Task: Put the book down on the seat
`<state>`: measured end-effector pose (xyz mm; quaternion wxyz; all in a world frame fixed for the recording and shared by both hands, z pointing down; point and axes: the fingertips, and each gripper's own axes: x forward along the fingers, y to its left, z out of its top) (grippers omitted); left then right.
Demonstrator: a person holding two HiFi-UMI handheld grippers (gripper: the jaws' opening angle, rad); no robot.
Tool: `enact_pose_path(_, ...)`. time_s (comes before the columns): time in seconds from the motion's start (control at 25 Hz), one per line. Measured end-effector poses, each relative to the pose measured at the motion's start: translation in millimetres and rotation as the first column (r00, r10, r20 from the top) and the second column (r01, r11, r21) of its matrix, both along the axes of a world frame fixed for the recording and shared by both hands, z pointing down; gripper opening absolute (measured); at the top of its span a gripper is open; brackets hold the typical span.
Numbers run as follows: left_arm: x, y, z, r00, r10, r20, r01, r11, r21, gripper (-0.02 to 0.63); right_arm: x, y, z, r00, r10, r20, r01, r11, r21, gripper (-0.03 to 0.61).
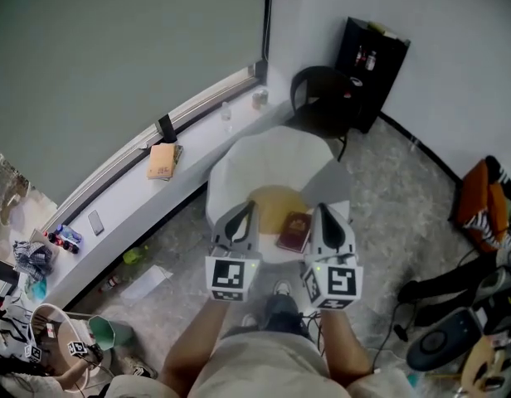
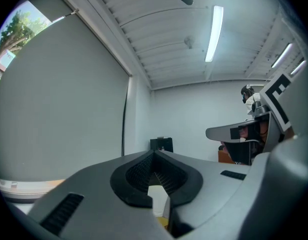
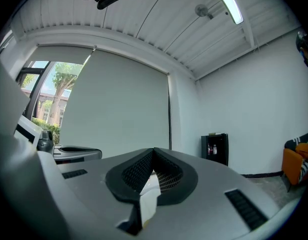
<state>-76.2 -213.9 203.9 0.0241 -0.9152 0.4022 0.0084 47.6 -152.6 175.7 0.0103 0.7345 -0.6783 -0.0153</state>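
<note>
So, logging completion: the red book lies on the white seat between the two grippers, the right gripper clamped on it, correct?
No: the right gripper view shows the right gripper shut on nothing. The red book lies free on the white seat, between it and the left gripper.

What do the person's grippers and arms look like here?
Both match: the left gripper and right gripper have smooth grey tapered shells, black ribbed pads and a cube of black-and-white square markers. The forearms show no sleeves.
</note>
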Motion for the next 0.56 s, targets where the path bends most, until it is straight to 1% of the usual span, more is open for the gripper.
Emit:
enact_pose_path(0.08,-2,6,2,1.000,0.004,0.008,-0.004,1.000,-0.001,0.005,-1,4,2,1.000,0.007,0.011,-0.007,1.000,-0.002,0.005)
enact_pose_path(0.24,-8,25,9,1.000,0.010,0.008,-0.010,1.000,-0.013,0.006,-7,22,3,0.998,0.007,0.066,-0.007,1.000,0.007,0.005)
enact_pose_path(0.4,-2,22,9,1.000,0.021,0.009,-0.021,1.000,-0.015,0.005,-5,17,1,0.999,0.014,0.041,-0.014,1.000,0.009,0.005)
enact_pose_path(0.56,3,21,6,1.000,0.031,0.005,-0.031,1.000,0.000,0.006,-5,18,0,0.999,0.032,0.009,-0.032,0.999,0.012,0.005)
